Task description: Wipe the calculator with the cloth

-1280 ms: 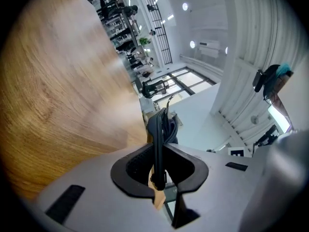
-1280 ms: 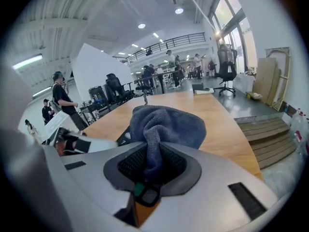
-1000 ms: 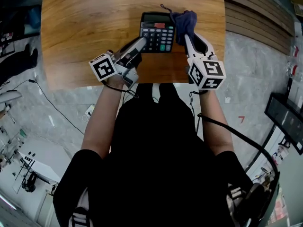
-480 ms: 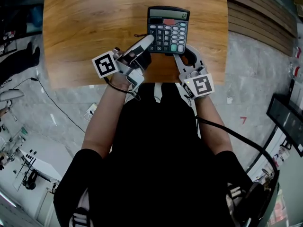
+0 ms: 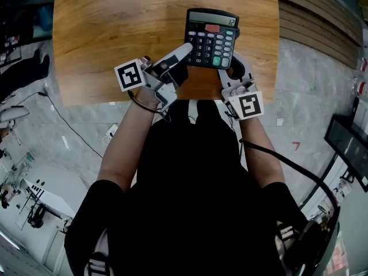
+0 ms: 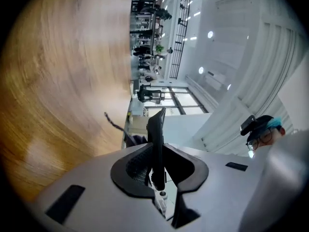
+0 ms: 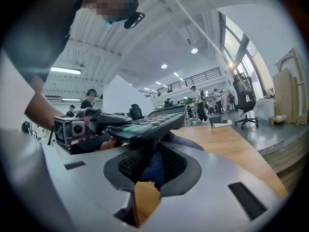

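Calculator [image 5: 211, 38] sits in my left tongs [image 5: 183, 50], held up over the near right part of the wooden counter [image 5: 115, 33]. From my head view I look down on its face. It has a black body, a grey display strip along the far edge and a small red patch just under that. Below are rows of dark keys with pale markings and a few green keys at the near right corner. The left tongs are clenched on its near left edge. In the left gripper view I see the body edge-on, a thin dark slab pinched upright between the pads.

My right tongs [image 5: 237, 65] are clenched on the dark blue cloth [image 7: 155, 170]. In the right gripper view the cloth is bunched between the pads and pushes up against the underside of the calculator. The keys run away from me just above the cloth, and bare wood shows beyond it. From the head view the cloth is almost wholly hidden beneath the calculator's right side.
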A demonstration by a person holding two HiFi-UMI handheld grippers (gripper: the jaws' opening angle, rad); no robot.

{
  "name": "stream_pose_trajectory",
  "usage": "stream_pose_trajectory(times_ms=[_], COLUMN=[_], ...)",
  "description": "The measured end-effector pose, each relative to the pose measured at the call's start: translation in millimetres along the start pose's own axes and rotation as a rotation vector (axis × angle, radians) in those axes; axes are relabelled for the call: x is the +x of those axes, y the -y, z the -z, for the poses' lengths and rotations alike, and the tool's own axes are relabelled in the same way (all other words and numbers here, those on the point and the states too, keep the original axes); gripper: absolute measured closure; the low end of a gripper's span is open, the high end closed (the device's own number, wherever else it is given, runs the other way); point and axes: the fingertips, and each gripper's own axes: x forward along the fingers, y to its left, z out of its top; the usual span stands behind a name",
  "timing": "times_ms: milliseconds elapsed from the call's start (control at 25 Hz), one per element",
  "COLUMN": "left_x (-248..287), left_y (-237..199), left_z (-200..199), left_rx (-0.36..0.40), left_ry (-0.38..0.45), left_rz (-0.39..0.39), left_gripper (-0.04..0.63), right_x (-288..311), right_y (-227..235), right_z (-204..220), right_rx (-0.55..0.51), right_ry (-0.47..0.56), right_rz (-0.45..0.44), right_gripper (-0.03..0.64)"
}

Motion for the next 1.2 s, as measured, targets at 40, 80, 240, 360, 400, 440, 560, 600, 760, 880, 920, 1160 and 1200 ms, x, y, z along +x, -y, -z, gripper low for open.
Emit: stream_pose_trajectory(times_ms=[40, 80, 240, 360, 400, 440, 560, 600, 760, 880, 920, 1160, 1200], left_x=[1.4, 2.9, 2.3, 0.5, 0.4, 0.4, 0.5, 0.7, 2.8, 0.9, 2.1, 9.2, 8.8], left_y=[0.2, 0.3, 1.7, 2.0, 2.1, 2.3, 1.4, -0.3, -10.2, -13.5, -14.0, -13.4, -14.4], left_z=[-2.7, -5.2, -2.3, 4.6, 5.7, 6.0, 4.1, 3.0, -3.8, -11.2, -12.8, -24.9, -24.7], left_rx=[0.005, 0.006, -0.02, -0.042, -0.049, -0.054, -0.052, -0.048, -0.034, -0.011, 0.003, 0.03, 0.032], left_ry=[0.003, 0.006, 0.016, -0.007, -0.016, -0.022, -0.024, -0.02, 0.011, 0.023, 0.013, 0.01, 0.009], left_rz=[-0.003, -0.003, 0.004, 0.005, 0.007, 0.009, 0.003, -0.003, -0.02, -0.028, -0.03, -0.002, -0.005], left_gripper=[0.526, 0.526, 0.526, 0.526, 0.526, 0.526, 0.526, 0.526, 0.526, 0.526, 0.526, 0.526, 0.526], right_x=[-1.0, -1.3, -1.3, 8.3, 12.5, 16.3, 19.5, 17.2, -0.3, -12.8, -15.2, -30.2, -33.3], right_y=[-10.0, -17.5, -19.8, -4.7, -0.1, 3.3, 2.7, 0.0, -11.0, -19.0, -19.5, 6.2, 14.4], right_z=[0.6, 1.5, 1.1, -3.7, -4.3, -6.1, -10.4, -8.7, 2.2, 10.0, 13.7, 48.0, 51.4], right_rx=[-0.011, -0.017, -0.004, -0.021, -0.031, -0.038, -0.047, -0.046, -0.034, -0.036, -0.039, -0.072, -0.072], right_ry=[0.001, 0.0, 0.005, 0.014, 0.01, 0.016, 0.031, 0.025, 0.004, -0.023, -0.038, -0.185, -0.209], right_rz=[-0.022, -0.037, -0.015, 0.021, 0.029, 0.036, 0.035, 0.031, 0.013, -0.002, -0.004, 0.105, 0.14], right_gripper=[0.546, 0.545, 0.545, 0.546, 0.546, 0.546, 0.546, 0.546, 0.546, 0.546, 0.546, 0.546, 0.546])
